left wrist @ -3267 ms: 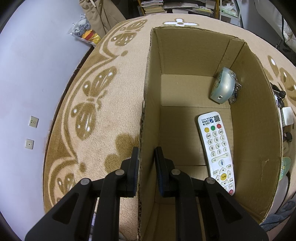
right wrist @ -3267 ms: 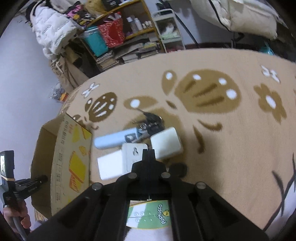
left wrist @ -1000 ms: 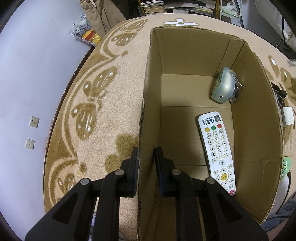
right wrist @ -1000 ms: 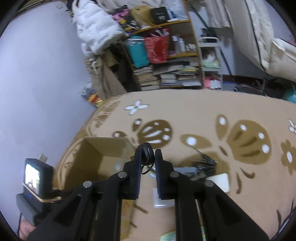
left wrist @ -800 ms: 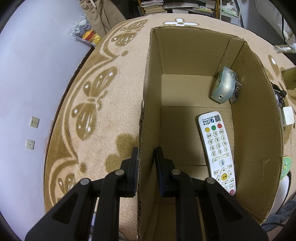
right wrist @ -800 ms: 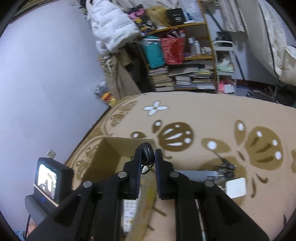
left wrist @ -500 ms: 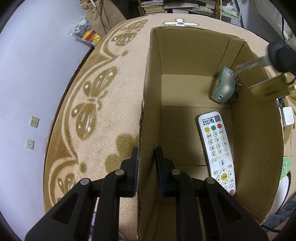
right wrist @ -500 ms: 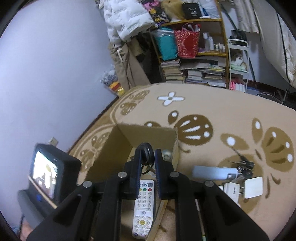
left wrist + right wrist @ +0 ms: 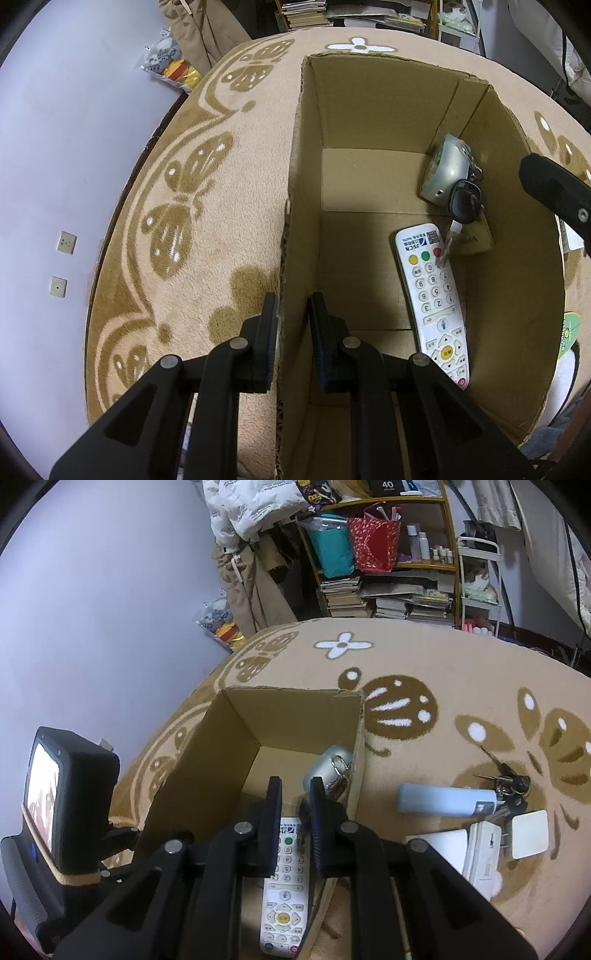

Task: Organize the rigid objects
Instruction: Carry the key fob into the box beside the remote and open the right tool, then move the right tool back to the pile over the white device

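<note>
Keys [image 9: 466, 206] in box [image 9: 513, 258]: lay by remote [image 9: 432, 302], below R gripper [image 9: 295, 794], fingers apart, empty.
L gripper [image 9: 291, 317] clamped box's L wall. Box sat on tan patterned rug [image 9: 424, 664]; shelf [image 9: 388, 565] w/ books at far wall.
</note>
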`<state>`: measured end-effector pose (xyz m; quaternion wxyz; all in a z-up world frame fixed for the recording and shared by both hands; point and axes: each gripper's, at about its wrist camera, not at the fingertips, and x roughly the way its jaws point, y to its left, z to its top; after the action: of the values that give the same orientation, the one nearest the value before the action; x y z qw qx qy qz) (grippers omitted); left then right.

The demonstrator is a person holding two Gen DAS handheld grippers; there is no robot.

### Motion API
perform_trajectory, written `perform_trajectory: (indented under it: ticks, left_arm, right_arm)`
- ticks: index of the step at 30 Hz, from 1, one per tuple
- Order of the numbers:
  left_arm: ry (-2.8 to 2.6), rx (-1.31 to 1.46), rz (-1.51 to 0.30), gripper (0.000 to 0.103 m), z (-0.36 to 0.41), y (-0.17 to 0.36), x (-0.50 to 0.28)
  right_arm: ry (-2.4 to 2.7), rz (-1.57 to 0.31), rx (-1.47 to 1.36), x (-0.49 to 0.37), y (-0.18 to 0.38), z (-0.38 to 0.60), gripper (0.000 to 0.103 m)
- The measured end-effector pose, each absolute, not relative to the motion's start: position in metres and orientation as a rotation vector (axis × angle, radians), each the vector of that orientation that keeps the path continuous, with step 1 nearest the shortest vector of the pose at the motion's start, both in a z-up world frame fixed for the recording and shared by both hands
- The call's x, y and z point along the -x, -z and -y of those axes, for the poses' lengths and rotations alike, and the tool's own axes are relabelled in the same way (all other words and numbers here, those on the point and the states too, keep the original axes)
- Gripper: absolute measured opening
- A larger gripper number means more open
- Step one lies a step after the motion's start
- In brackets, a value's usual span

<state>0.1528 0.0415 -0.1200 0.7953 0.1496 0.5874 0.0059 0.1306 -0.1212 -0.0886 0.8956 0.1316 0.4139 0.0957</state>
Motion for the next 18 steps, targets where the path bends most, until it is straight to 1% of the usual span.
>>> perform_trajectory:
  ticks: [1,2,3,4,6,9,11,13,18]
  left_arm:
    - [-0.013,-0.321,-1.262,0.017,-0.042,0.121,-0.153]
    - [-0.012,-0.317,-1.263,0.017,-0.042,0.121,-0.153]
    - [-0.012,-0.309,-1.267,0.017,-0.042,0.121,-0.153]
    - [-0.01,-0.3,-1.268,0.017,-0.044,0.12,-0.153]
    - [-0.007,-0.292,-1.269,0.017,-0.044,0.12,-0.152]
    - [-0.01,-0.306,-1.266,0.017,-0.042,0.12,-0.151]
    - [-0.013,-0.315,-1.264,0.017,-0.041,0.12,-0.151]
    - [-0.013,-0.316,-1.264,0.017,-0.04,0.12,-0.151]
    - [-0.012,-0.312,-1.265,0.017,-0.04,0.119,-0.152]
  right_arm:
    - [-0.208,-0.86,-0.282,-0.129,0.087,0.123,0.035]
    - [-0.217,-0.853,-0.3,-0.127,0.086,0.126,0.053]
    - [-0.216,-0.839,-0.313,-0.125,0.084,0.129,0.058]
    - [-0.21,-0.817,-0.321,-0.12,0.08,0.133,0.06]
    - [-0.207,-0.81,-0.319,-0.117,0.077,0.138,0.061]
    - [-0.185,-0.815,-0.303,-0.113,0.074,0.146,0.07]
    - [-0.154,-0.805,-0.303,-0.107,0.072,0.154,0.084]
    - [-0.138,-0.797,-0.303,-0.102,0.071,0.159,0.093]
    - [-0.088,-0.8,-0.295,-0.089,0.072,0.176,0.099]
